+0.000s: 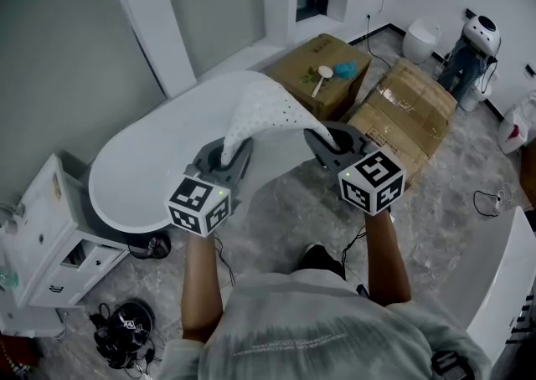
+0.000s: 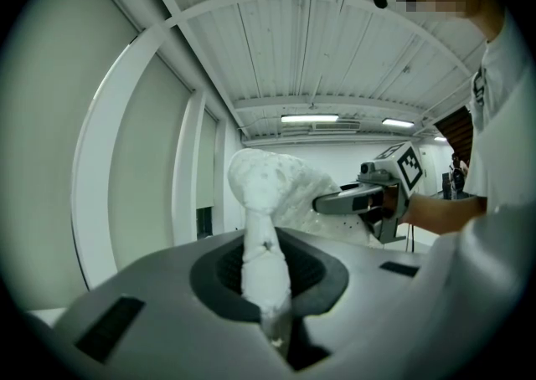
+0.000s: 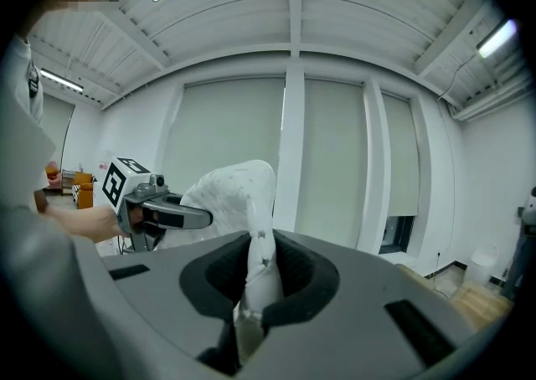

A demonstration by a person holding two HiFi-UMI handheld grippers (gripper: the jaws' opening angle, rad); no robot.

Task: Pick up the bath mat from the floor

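- Since you asked about grip: the left gripper (image 2: 270, 303) has its jaws squeezed nearly together on a bunched-up end of the bath mat (image 1: 266, 109). The right gripper (image 3: 255, 303) is clamped the same way on the other end.
- So the mat's off the floor (image 1: 276, 211), slung in the air between the two grippers and humping up in the middle.
- Handling-wise, I'd guess it's light and floppy, a thin rubbery sheet dotted with little holes. It crumples where it's pinched but still holds an arch, so there's some spring in it.
- It's probably a bit slick too, so I'd take it by the edge with the fold stuffed deep in the jaws. Holding two ends should stop it drooping.
- Just past the mat is a white bathtub (image 1: 151, 169).
- Farther back are two cardboard boxes, both shut, so no clue what's inside. The left box (image 1: 295, 77) has a pale long-handled scoop (image 1: 321, 79) and a crumpled blue thing (image 1: 344, 69) lying on top, and the right box (image 1: 410, 102) has nothing on it that I can see.
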